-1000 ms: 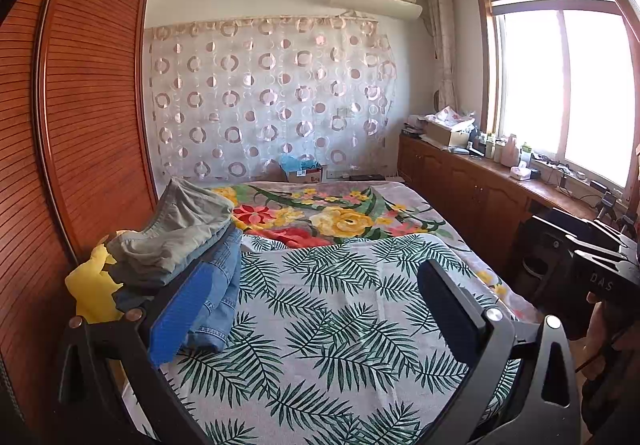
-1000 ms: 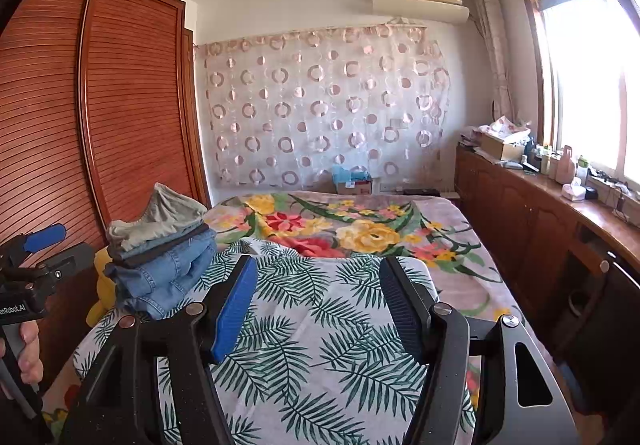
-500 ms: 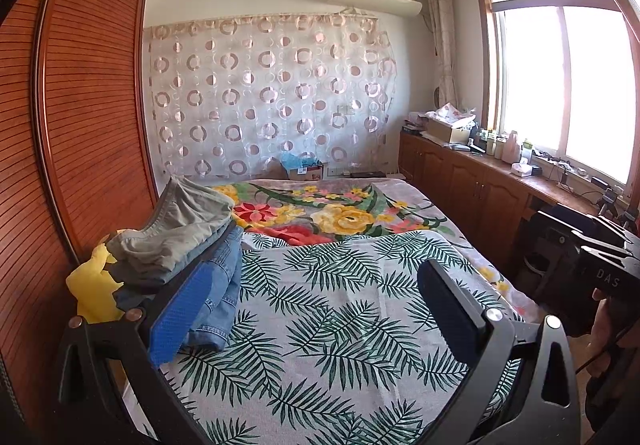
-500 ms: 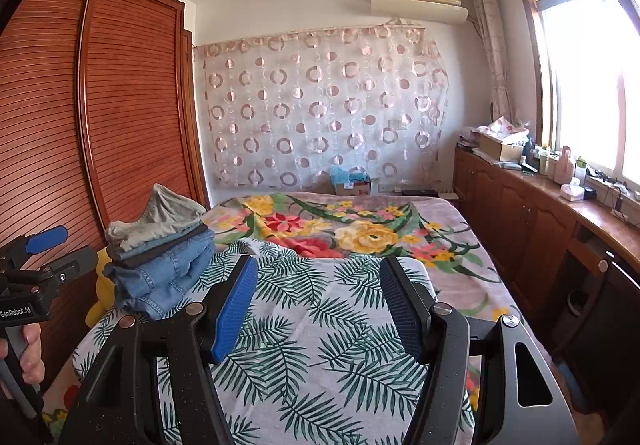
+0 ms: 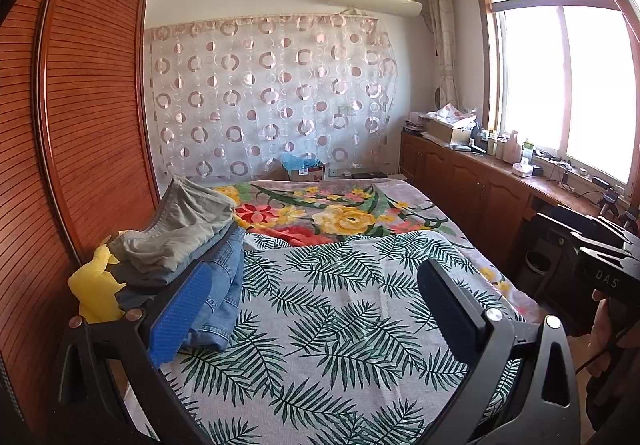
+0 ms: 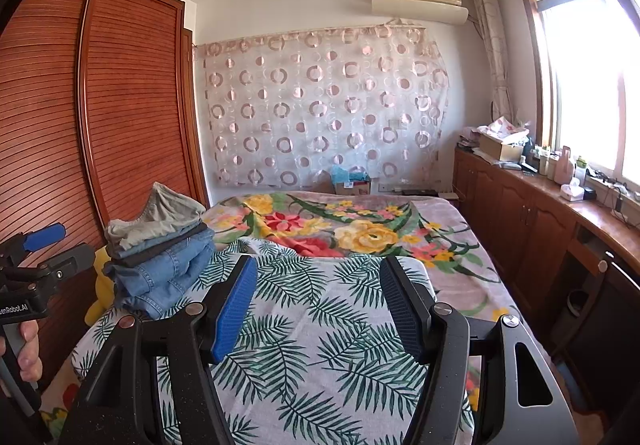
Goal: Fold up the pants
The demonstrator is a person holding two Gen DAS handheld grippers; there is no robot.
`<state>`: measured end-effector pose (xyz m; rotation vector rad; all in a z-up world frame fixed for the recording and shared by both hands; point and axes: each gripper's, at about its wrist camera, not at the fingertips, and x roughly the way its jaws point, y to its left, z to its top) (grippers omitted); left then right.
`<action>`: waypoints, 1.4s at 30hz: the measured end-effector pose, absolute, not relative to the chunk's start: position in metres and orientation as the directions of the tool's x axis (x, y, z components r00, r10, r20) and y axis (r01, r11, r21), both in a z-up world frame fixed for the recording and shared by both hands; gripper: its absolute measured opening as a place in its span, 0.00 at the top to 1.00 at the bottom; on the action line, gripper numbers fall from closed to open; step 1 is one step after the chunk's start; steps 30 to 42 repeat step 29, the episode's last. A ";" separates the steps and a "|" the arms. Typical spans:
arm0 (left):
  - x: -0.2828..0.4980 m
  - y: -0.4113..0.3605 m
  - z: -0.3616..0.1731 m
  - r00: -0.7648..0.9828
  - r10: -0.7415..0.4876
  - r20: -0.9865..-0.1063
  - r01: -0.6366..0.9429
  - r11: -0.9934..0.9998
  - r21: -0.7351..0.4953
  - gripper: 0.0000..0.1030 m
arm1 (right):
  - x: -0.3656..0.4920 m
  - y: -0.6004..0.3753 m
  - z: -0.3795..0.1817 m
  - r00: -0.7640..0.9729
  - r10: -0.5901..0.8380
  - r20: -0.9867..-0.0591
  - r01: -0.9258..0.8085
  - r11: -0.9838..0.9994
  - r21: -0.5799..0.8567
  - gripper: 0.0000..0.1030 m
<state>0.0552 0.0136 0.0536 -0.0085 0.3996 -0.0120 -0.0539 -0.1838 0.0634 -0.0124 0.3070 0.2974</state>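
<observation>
Left hand-held gripper [image 5: 312, 301] spread wide, empty, above bed [image 5: 340, 325]; right hand-held gripper [image 6: 318, 305] likewise. Folded pants [image 6: 160, 245] stacked, seemingly untouched.

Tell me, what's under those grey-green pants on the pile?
Under the grey-green pants lie a dark folded garment, then blue jeans. A yellow item shows beside the pile; whatever lies further beneath is covered.

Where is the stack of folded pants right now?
The stack of folded pants sits at the bed's left edge in both wrist views, on the palm-leaf sheet, beside the wooden wardrobe, with a yellow item behind it.
</observation>
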 end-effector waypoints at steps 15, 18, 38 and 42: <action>0.054 0.014 0.054 0.921 -0.013 -0.389 0.011 1.000 -0.008 0.00 | -0.054 -0.185 0.064 0.911 0.289 -0.293 -0.292 0.956 0.034 0.36; 0.055 0.013 0.054 0.921 -0.014 -0.388 0.011 1.000 -0.009 0.00 | -0.054 -0.184 0.064 0.912 0.287 -0.292 -0.291 0.956 0.032 0.36; 0.055 0.014 0.054 0.922 -0.013 -0.388 0.011 1.000 -0.008 0.00 | -0.054 -0.185 0.064 0.913 0.288 -0.289 -0.292 0.956 0.031 0.36; 0.055 0.014 0.054 0.922 -0.013 -0.388 0.011 1.000 -0.008 0.00 | -0.054 -0.185 0.064 0.913 0.288 -0.289 -0.292 0.956 0.031 0.36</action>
